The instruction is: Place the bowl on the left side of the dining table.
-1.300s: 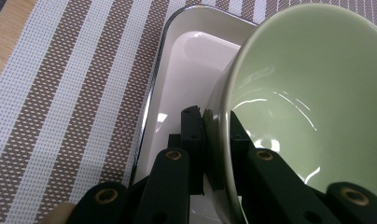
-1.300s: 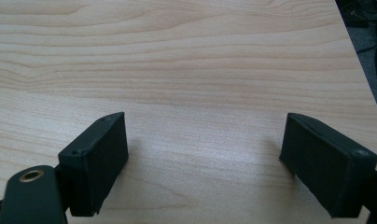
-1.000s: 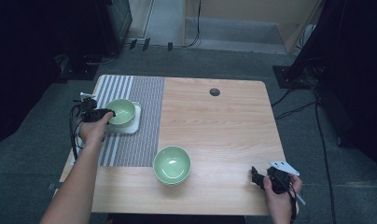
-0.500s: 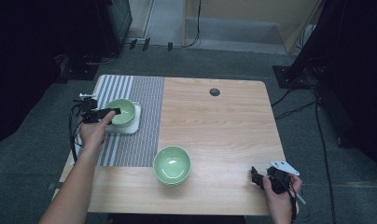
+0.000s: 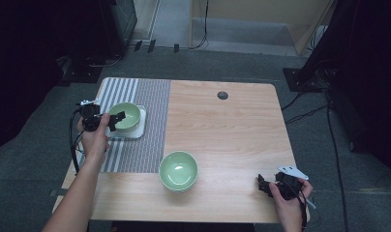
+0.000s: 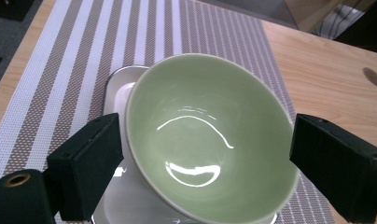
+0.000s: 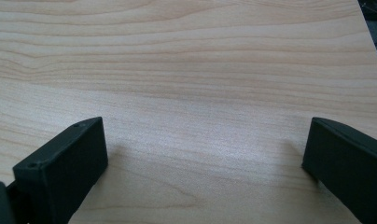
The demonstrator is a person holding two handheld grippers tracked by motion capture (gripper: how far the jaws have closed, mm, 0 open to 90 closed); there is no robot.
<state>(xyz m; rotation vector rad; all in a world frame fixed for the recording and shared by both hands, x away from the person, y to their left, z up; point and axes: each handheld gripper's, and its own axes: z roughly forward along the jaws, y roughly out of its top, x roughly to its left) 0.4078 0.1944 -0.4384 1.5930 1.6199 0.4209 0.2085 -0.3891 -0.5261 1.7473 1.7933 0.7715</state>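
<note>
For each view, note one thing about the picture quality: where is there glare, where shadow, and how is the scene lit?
High view: the wooden table is lit, the surroundings dark. Left gripper view: curved white glare streaks on the inside of the green bowl, between the left gripper's wide-apart jaws. Right gripper view: soft shadows on the wood by the right gripper's jaws.

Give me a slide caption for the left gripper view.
Open left gripper straddles green bowl on white tray.

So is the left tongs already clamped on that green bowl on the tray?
No, the left tongs stand open, jaws either side of the green bowl, not gripping it.
</note>
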